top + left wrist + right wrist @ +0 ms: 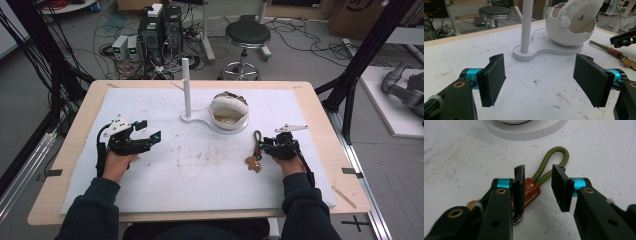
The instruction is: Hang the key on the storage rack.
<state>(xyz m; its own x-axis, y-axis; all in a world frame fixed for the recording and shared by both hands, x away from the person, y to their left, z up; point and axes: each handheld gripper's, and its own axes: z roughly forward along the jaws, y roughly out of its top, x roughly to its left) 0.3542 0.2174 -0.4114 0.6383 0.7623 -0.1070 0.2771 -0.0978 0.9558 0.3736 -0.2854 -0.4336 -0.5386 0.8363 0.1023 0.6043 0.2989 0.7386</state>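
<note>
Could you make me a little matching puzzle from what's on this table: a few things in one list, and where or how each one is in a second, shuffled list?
Things:
1. left gripper
2. right gripper
3. white post
4. egg-shaped bowl

States or places:
A. stands upright on the white base
B. fingers wide apart over bare mat, nothing between them
C. sits on the base's round end, cracked rim, something white and fluffy inside
D. fingers down around the keychain strap, with a gap left on one side

Pairs: 1-B, 2-D, 3-A, 4-C
</note>
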